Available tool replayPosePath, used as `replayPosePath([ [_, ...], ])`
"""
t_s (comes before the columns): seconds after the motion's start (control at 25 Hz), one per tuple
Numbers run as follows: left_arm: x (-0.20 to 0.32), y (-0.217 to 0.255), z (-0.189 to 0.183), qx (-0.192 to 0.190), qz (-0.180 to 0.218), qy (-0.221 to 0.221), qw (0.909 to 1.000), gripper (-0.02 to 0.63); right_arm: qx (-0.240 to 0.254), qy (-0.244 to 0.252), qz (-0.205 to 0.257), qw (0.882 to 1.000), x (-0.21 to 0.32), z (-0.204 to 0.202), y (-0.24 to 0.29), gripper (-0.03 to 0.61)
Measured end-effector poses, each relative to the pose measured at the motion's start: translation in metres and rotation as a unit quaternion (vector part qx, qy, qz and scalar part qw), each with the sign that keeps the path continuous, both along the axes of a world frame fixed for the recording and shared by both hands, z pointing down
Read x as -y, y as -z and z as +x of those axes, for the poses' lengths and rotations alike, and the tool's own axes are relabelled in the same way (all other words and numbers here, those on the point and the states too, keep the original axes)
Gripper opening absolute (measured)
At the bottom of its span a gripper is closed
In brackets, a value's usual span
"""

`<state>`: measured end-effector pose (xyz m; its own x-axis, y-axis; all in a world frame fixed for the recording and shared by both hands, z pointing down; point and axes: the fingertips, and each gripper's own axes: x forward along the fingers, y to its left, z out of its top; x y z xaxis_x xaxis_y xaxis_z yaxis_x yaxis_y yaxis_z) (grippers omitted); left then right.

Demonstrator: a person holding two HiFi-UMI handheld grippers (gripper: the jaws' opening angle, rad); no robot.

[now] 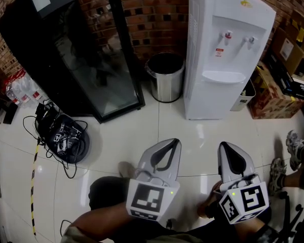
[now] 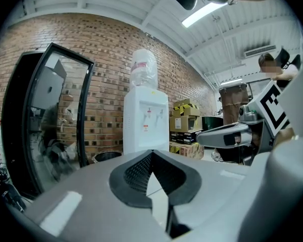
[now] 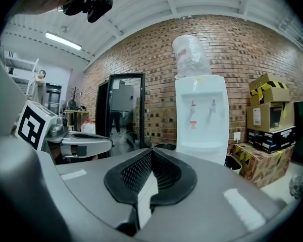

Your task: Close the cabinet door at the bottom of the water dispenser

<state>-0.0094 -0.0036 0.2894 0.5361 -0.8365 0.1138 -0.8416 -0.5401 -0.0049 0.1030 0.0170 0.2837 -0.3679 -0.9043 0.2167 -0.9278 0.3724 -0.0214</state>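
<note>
the white water dispenser (image 1: 220, 59) stands at 1 o'clock in the head view, against the brick wall, and its bottom cabinet door (image 1: 213, 103) seems flush with the front. a steel bin (image 1: 165, 76) sits just beside it at 12 o'clock, and a black glass-door cooler (image 1: 86, 59) at 10 o'clock. the left gripper (image 1: 175, 143) and the right gripper (image 1: 226, 147) hang at 6 and 5 o'clock, well apart from the dispenser, both clenched on nothing.

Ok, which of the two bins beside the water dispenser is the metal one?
The round bin left of the dispenser in the head view: its wall is shiny steel. The bin on the right is pale and squarish.
</note>
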Motion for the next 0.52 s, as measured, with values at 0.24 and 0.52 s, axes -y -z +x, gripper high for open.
replayPosePath([
  [0.24,-0.0012,0.0022,0.0044,0.001,0.005,-0.005,1.0,0.0,0.0,-0.001,0.002,1.0,0.0023,0.0001,0.0014,0.0],
  [0.52,0.0014,0.0022,0.0063,-0.008,0.006,-0.001,1.0,0.0,-0.004,-0.003,0.007,1.0,0.0051,0.0036,0.0024,0.0],
])
